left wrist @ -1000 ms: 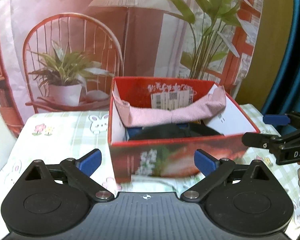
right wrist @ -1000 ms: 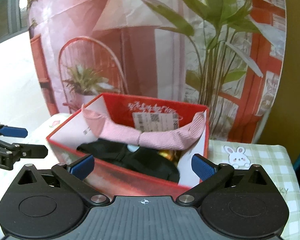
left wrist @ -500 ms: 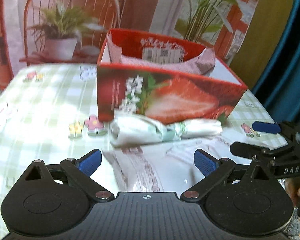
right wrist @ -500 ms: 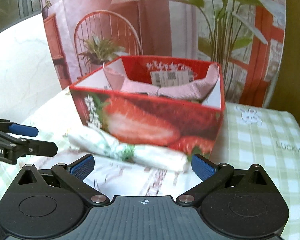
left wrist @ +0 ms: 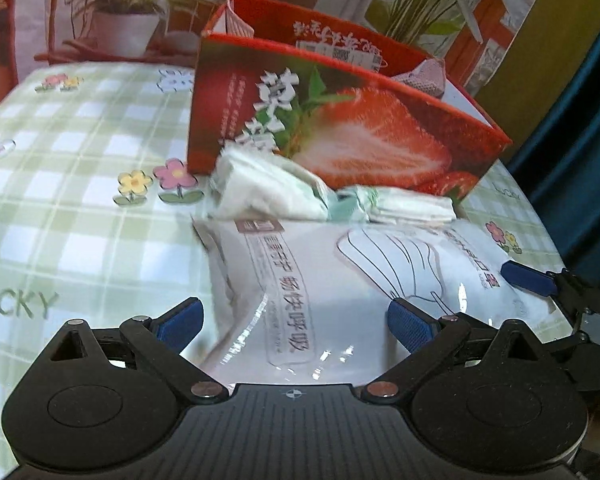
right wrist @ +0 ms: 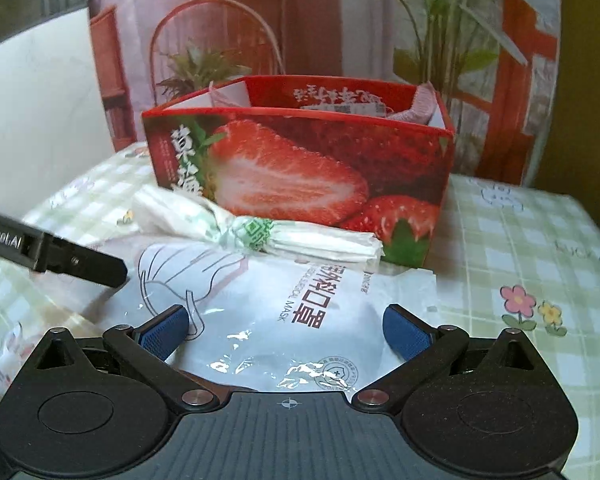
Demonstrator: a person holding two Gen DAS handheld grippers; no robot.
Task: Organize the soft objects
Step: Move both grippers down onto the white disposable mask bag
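We are seeing the mask packet (right wrist: 300, 320) lying crosswise between both open grippers' fingers (left wrist: 180, 318), the right gripper (right wrist: 286, 328) nearer.

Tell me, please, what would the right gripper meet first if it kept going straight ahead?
Probably the white mask packet between its open fingers; beyond lie the tissue bundle and the strawberry box. Depth is uncertain.

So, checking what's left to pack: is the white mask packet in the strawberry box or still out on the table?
Out. The mask packet lies flat on the checked tablecloth, in front of the strawberry box.
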